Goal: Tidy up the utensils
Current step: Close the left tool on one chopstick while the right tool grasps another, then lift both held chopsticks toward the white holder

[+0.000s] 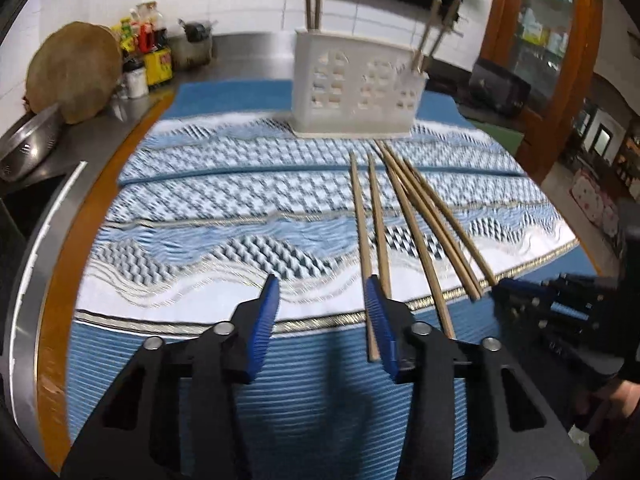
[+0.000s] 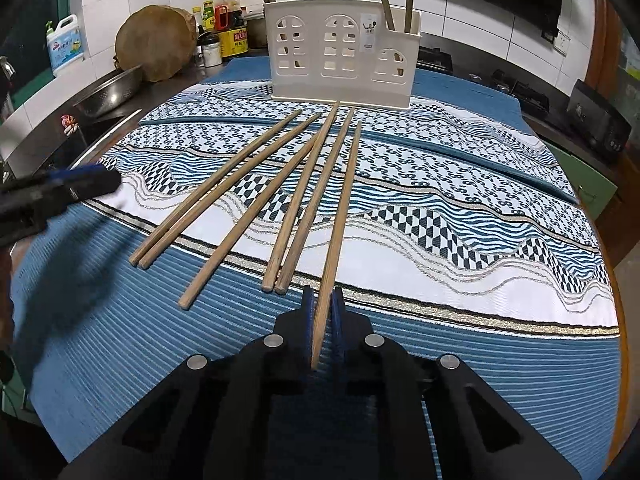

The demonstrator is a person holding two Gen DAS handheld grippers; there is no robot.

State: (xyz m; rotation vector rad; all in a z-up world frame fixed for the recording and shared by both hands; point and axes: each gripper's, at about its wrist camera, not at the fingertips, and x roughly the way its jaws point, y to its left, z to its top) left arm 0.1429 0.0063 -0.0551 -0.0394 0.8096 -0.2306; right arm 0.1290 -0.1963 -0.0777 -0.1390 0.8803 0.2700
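Observation:
Several wooden chopsticks [image 2: 240,192] lie fanned out on a blue and white patterned cloth [image 2: 460,208], their tips pointing at a white cut-out utensil holder [image 2: 340,52] at the back. A few chopsticks stand upright in the holder [image 1: 356,80]. My right gripper [image 2: 322,294] is shut on the near end of the rightmost chopstick [image 2: 340,220], which lies on the cloth. My left gripper [image 1: 323,292] is low over the cloth's near edge with its jaws apart. The leftmost chopstick [image 1: 362,240] runs just inside its right finger, and the pads do not press on it.
A round wooden chopping block [image 2: 156,44], a steel colander [image 2: 108,92], a detergent bottle [image 2: 66,46] and condiment bottles [image 2: 224,20] stand at the back left by the sink. At the right is a black appliance [image 2: 596,120]. A wooden-framed cabinet [image 1: 548,40] rises at the far right.

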